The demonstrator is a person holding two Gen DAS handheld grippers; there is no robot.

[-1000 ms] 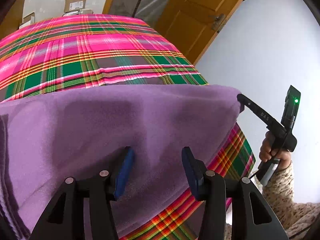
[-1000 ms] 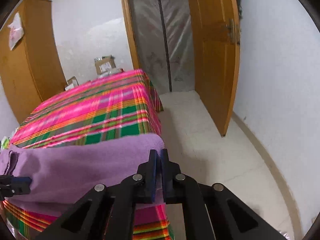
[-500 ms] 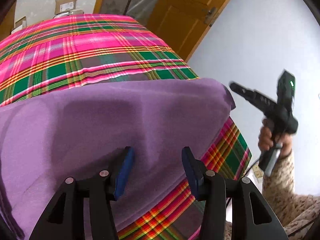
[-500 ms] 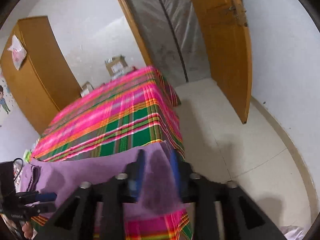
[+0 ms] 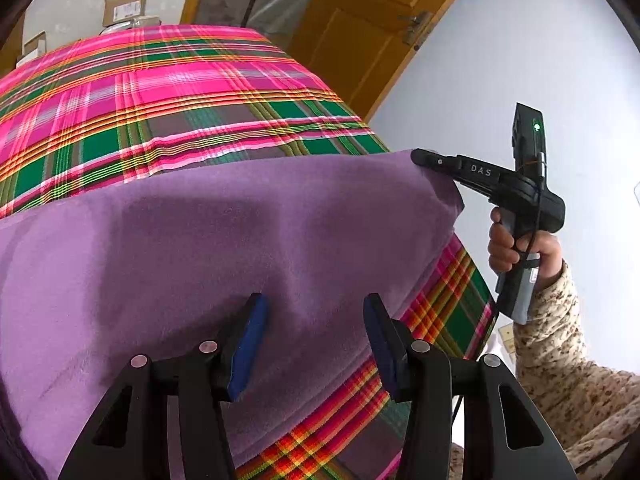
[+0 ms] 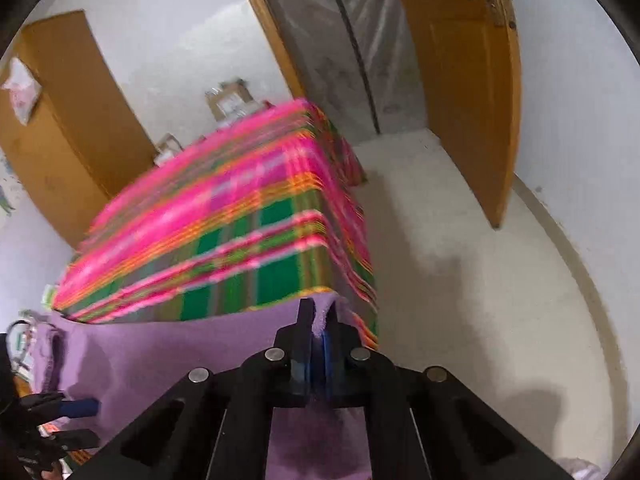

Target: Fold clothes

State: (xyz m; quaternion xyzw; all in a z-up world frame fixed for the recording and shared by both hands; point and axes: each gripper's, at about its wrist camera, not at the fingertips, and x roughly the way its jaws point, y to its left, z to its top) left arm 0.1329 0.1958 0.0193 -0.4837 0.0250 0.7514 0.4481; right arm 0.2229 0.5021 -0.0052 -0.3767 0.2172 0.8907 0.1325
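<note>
"DAS" on right hand-held gripper (image 5: 424,159).

Black left gripper (image 5: 314,330), blue-padded jaws; beige speckled sleeve (image 5: 560,344).

Room in a home, likely a bedroom.
Plaid-covered bed (image 6: 224,232) at centre; wooden door (image 6: 460,80) upper right; wooden wardrobe (image 6: 68,120) left; cardboard boxes (image 5: 124,4) upper left.

The purple garment (image 5: 224,240) was soft, matt fleece with a fine nap. Under it the plaid cloth (image 5: 160,92) over the counter looked thin, woven and faintly ribbed. The left tongs (image 5: 316,332) were matt black plastic with blue rubbery pads (image 5: 248,344) and dull metal pins. The door (image 6: 464,80) was smooth varnished wood.
</note>
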